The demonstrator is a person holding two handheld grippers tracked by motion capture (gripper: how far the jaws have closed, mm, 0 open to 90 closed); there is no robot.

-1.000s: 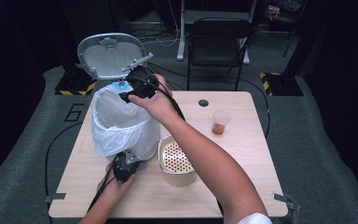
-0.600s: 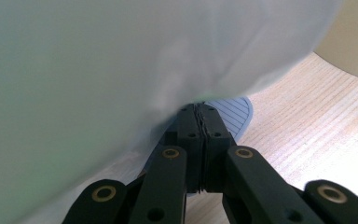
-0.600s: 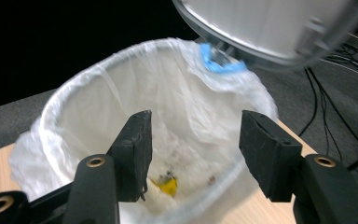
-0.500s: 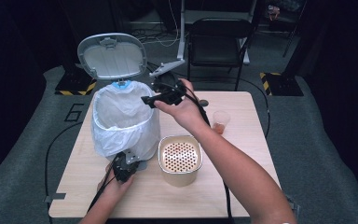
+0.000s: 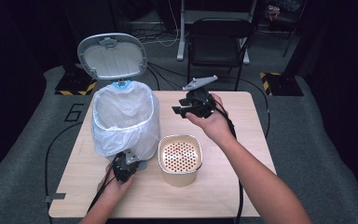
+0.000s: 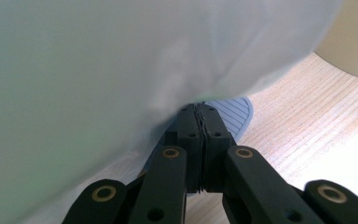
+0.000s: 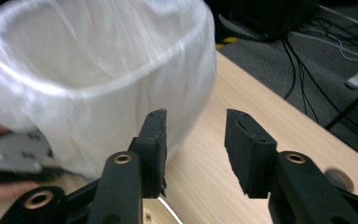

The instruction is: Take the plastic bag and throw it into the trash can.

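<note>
Holding the pedal (image 6: 237, 109) of the small bin (image 5: 123, 123) down at the left of the table (image 5: 242, 196), my left gripper (image 5: 129, 161) has its jaws pressed together on that ribbed grey foot plate, with the bag's skirt hanging just over them. The lid (image 5: 112, 55) stands upright behind the rim, so I judge the pedal is doing its work. The white liner bag (image 7: 98, 84) is thin, soft and slippery; it would crumple and slide under any pinch, so the stiff rim under its folded edge is the place to take hold if I must shift the bin, never the loose film. The bin itself looks light and could tip if I lean on the pedal too hard. Just right of it, near the front edge, sits the cream container with the perforated top (image 5: 180, 158), rigid and easy to grip by its wall. Farther right and above the table, my right gripper (image 7: 193, 140) hangs with its jaws apart and nothing between them; they have just been closing partway.
</note>
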